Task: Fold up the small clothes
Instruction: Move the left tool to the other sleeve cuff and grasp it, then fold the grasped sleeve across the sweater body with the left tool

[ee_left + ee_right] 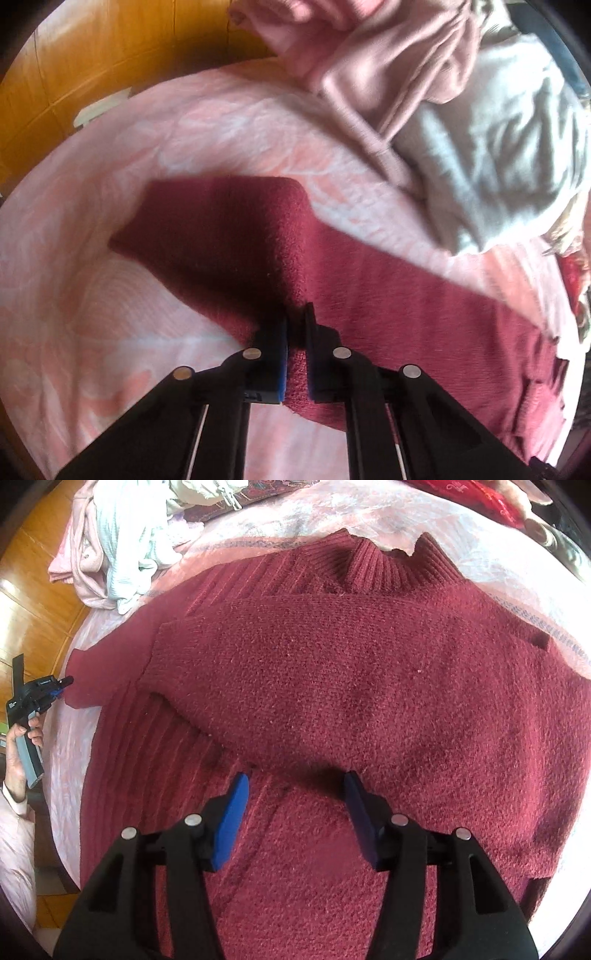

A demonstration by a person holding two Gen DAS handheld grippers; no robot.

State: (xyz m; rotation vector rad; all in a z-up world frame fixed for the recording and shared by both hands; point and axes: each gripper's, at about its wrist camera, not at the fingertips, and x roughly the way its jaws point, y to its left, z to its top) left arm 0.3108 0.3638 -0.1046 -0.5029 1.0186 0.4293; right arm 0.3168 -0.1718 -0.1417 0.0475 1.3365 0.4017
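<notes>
A dark red knitted sweater [351, 686] lies spread on the pink bedspread [74, 746], collar at the far side, one sleeve folded across its front. My left gripper [297, 328] is shut on the cuff of the other sleeve [229, 225], which stretches out over the bed. It also shows in the right wrist view [59, 688], at the sweater's left sleeve end. My right gripper [295, 794] is open and empty, hovering just above the sweater's lower body below the folded sleeve.
A heap of pink and pale grey clothes [461, 122] lies at the bed's far side; it shows at the top left in the right wrist view [118, 554]. A wooden floor [74, 66] lies beyond the bed edge. A red patterned cloth [491, 494] lies behind the collar.
</notes>
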